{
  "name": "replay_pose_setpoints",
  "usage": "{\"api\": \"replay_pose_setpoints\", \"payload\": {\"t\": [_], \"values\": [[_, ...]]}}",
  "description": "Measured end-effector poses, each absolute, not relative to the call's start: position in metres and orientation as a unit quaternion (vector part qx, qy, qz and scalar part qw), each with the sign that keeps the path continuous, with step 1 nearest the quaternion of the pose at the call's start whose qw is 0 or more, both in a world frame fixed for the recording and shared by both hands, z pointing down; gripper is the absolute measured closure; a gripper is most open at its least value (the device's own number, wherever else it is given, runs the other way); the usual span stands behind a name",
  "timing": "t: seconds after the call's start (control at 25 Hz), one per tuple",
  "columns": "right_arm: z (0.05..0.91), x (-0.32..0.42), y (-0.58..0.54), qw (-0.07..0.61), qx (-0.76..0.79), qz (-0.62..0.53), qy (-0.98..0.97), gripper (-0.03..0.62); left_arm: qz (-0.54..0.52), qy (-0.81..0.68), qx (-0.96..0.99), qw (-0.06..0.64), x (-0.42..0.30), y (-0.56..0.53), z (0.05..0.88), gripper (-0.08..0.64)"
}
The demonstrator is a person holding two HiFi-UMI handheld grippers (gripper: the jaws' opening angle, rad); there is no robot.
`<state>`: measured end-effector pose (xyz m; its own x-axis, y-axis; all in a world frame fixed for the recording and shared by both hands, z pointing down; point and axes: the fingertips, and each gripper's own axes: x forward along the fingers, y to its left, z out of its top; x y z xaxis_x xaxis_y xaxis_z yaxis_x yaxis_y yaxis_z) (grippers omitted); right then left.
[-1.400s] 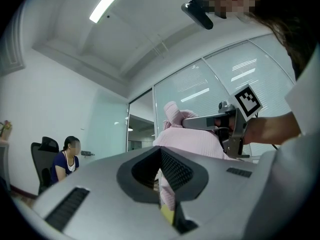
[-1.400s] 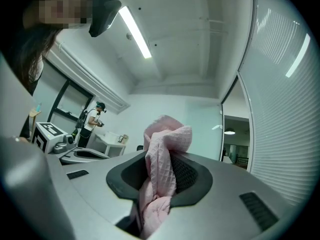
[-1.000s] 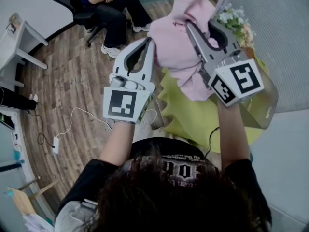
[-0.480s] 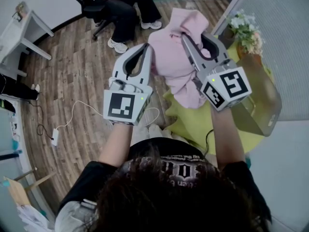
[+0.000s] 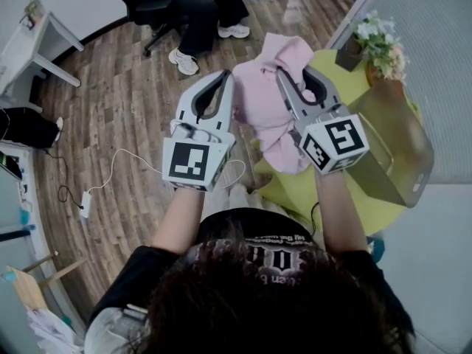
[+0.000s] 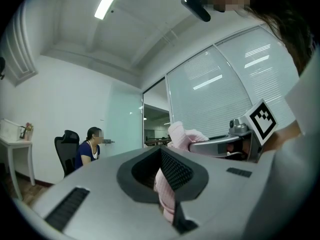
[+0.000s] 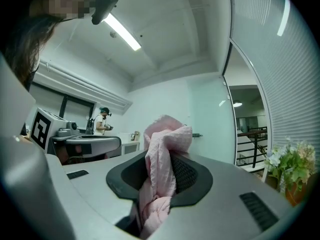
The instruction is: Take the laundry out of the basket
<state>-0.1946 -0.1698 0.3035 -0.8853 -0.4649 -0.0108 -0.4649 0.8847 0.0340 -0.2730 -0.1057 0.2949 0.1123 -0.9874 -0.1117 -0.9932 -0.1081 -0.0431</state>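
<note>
A pink cloth (image 5: 267, 105) hangs in the air between my two grippers, above the floor and the edge of a yellow-green table (image 5: 295, 190). My left gripper (image 5: 227, 81) is shut on the cloth's left edge, and the pink cloth (image 6: 165, 194) shows pinched between its jaws. My right gripper (image 5: 285, 76) is shut on the top of the cloth, where a thick fold of the pink cloth (image 7: 160, 164) bunches between the pads. The tan laundry basket (image 5: 398, 142) stands on the table to the right of the right gripper; its inside is hidden.
A pot of flowers (image 5: 380, 43) stands on the table beyond the basket. A person sits on a black office chair (image 5: 144, 13) at the far side. A white desk (image 5: 37, 50) is at left, and a cable with a power strip (image 5: 85, 212) lies on the wooden floor.
Both grippers keep their hold on the pink cloth. The right gripper and the cloth have drifted left and closer to the body, away from the basket.
</note>
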Motion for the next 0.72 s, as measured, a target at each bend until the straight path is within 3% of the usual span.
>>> {"api": "replay_pose_setpoints", "payload": {"t": [0.72], "values": [[0.371, -0.153, -0.159, -0.024, -0.282, -0.016, 0.959, 0.48, 0.017, 0.651, -0.757, 0.043, -0.246, -0.112, 0.334, 0.563]]}}
